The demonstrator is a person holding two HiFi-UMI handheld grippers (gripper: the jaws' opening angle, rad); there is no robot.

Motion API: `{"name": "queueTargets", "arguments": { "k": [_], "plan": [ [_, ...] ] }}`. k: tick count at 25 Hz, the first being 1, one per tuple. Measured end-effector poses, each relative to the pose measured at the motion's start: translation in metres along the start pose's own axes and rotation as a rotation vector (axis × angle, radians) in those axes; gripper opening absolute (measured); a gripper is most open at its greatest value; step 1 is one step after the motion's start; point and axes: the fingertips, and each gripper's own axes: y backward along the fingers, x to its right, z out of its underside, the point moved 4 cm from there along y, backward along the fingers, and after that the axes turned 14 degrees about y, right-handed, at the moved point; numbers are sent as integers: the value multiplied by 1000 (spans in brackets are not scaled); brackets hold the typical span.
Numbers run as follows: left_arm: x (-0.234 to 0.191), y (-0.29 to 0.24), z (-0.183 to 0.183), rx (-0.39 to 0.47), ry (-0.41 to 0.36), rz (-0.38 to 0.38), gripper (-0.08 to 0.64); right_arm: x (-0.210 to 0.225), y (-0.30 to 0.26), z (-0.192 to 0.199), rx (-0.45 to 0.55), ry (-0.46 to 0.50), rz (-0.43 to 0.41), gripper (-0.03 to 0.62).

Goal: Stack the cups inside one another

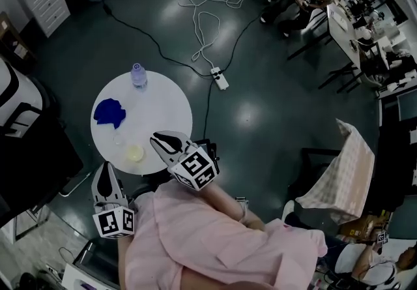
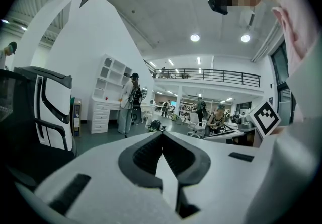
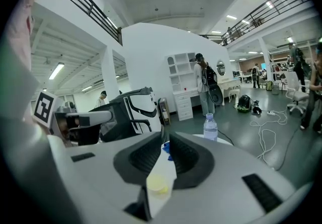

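Cup: a small pale-yellow cup stands upright near the front edge of the table, and nothing touches it. It also shows low in the slit between the jaws in the right gripper view. I cannot be sure of a second cup (something clear may sit just beside this one, too faint to tell).
Table: the round white table also carries a crumpled blue cloth on its left part. A water bottle stands at the far rim, well apart from the cup.
Right gripper: the right gripper hangs over the table's near edge just beside the cup and tips slightly down. Its jaws are pressed together with nothing in them.
Left gripper: the left gripper is off the table, below the near-left rim. Its tips meet on nothing.
Progress: by my judgement nothing is nested yet and no pick-up has begun.
Risk: closed jaws this close could nudge the cup, which looks light, and tip it or push it over the near edge. Squeezing its thin wall hard might buckle it. A see-through partner cup would be easy to knock unseen.
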Motion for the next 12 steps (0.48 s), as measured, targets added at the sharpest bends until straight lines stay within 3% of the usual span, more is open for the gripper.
{"name": "queueTargets", "arguments": {
  "k": [12],
  "plan": [
    [-4, -17, -13, -7, -19, 31, 9, 4, -7, -2, -6, -19, 34, 40]
  ]
}}
